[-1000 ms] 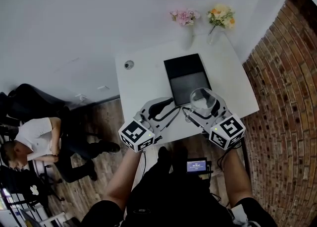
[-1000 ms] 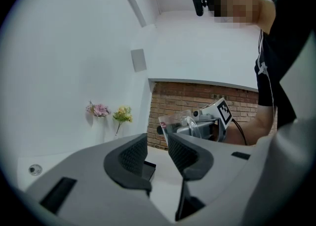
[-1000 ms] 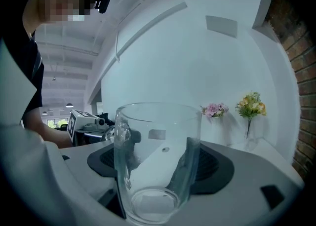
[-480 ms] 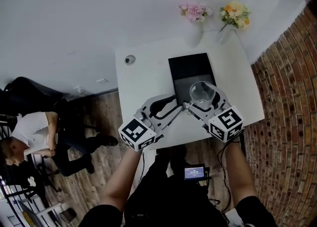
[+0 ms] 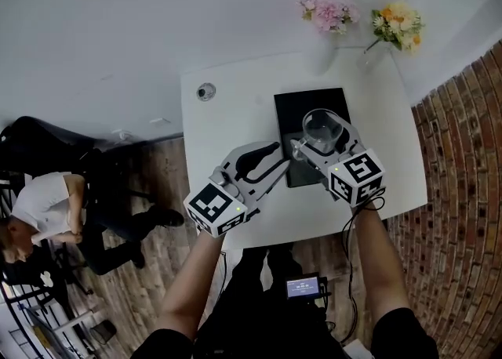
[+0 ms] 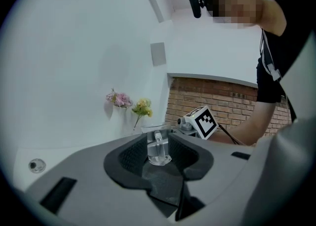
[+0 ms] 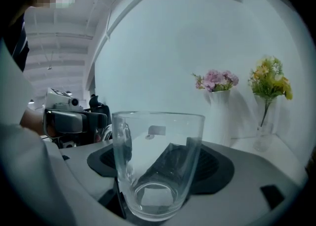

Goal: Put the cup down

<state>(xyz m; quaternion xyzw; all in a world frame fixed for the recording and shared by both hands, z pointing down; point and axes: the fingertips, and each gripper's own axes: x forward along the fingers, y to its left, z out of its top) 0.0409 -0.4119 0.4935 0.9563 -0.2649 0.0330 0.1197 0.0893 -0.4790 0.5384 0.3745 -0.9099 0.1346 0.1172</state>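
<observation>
A clear glass cup (image 5: 321, 130) with a handle stands upright between the jaws of my right gripper (image 5: 320, 144), which is shut on it. The cup hangs above the black mat (image 5: 302, 106) on the white table (image 5: 227, 114). In the right gripper view the cup (image 7: 157, 163) fills the middle, handle to the left. My left gripper (image 5: 284, 163) points at the cup from the left, just short of its handle. Its jaws stand a little apart with nothing between them; the cup (image 6: 158, 147) shows small beyond their tips.
Two vases with pink flowers (image 5: 328, 14) and yellow flowers (image 5: 398, 24) stand at the table's far edge. A small round fitting (image 5: 205, 92) sits at the far left corner. A brick wall (image 5: 463, 193) runs along the right. A person (image 5: 47, 208) sits on the left.
Both grippers have moved forward over the table together. The cup has gone from the table's near edge to above the black mat, still in the right gripper.
</observation>
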